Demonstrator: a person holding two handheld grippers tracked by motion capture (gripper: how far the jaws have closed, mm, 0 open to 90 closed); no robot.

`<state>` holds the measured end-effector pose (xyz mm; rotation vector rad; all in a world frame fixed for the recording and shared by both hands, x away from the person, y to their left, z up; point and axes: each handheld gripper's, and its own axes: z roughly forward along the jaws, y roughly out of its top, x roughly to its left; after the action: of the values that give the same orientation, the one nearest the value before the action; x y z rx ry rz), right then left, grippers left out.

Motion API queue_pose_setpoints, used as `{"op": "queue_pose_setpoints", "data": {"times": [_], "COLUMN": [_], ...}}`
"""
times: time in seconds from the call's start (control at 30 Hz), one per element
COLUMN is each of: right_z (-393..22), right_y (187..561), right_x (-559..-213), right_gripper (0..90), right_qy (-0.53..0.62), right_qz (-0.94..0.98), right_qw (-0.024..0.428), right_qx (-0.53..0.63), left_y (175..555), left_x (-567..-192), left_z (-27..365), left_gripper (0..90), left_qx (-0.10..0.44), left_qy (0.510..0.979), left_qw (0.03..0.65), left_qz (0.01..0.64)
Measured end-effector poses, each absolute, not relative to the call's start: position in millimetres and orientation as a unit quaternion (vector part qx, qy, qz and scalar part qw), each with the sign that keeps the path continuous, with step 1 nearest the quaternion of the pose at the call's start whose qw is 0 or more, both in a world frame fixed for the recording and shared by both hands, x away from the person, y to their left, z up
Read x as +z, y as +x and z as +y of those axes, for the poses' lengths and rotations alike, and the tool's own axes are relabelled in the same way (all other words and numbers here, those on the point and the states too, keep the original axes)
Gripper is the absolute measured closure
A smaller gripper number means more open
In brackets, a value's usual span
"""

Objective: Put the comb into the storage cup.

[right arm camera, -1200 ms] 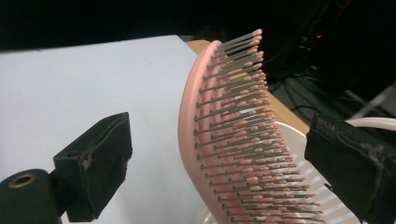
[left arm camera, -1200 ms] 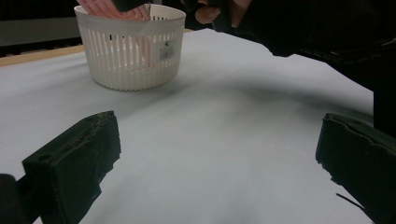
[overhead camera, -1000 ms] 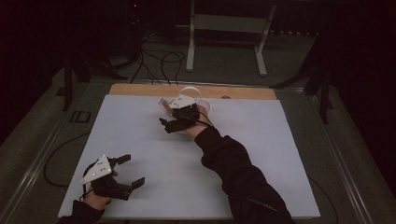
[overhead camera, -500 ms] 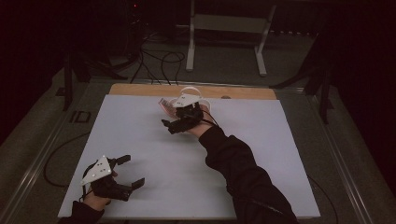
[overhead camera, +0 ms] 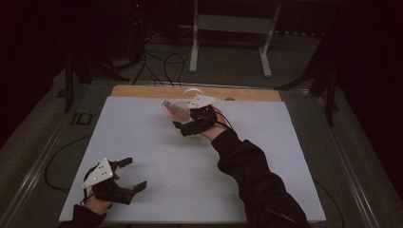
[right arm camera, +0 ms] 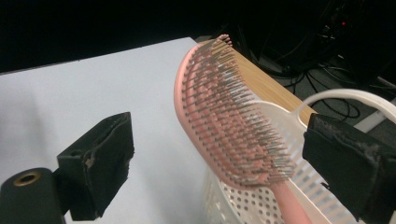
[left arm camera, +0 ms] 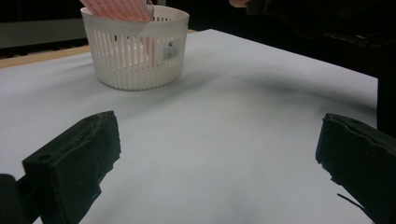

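A pink hairbrush [overhead camera: 175,110] stands tilted in a white slotted basket [overhead camera: 190,91] at the table's far middle, bristle head up and handle down inside. My right gripper [overhead camera: 184,129] hovers just in front of the basket, open. In the right gripper view the brush [right arm camera: 224,112] rises between the two wide-apart jaws without touching either, above the basket rim [right arm camera: 345,95]. My left gripper [overhead camera: 133,174] rests open near the front left corner, with nothing between its fingers. From the left gripper view the basket [left arm camera: 135,51] and the brush head [left arm camera: 119,9] lie far ahead of that gripper [left arm camera: 219,154].
A white sheet [overhead camera: 142,137] covers the table, with a strip of bare wood [overhead camera: 142,90] along the far edge. Cables and a metal stand [overhead camera: 228,28] lie on the dark floor beyond. My right sleeve [overhead camera: 256,180] crosses the table's right half.
My right hand has drifted slightly to the right beside the basket. The brush stays in the basket. The left gripper has not moved.
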<state>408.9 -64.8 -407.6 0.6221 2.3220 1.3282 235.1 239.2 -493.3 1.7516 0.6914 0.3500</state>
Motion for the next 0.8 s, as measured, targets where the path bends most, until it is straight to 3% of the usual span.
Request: {"op": "queue_pose_setpoints", "data": {"times": [0.8], "right_z": [-115.8], "right_y": [393.4], "right_x": [-420.0], "right_gripper": [8.7], "right_qy": [0.252], "right_qz": [0.824], "right_qw": [0.179], "right_qx": [0.475], "left_y": [235.1], "left_x": [-493.5], "left_z": [239.0], "left_gripper": [0.0], "left_qx": [0.149], "left_qy": [0.749], "left_qw": [0.574], "left_qz": [0.296]}}
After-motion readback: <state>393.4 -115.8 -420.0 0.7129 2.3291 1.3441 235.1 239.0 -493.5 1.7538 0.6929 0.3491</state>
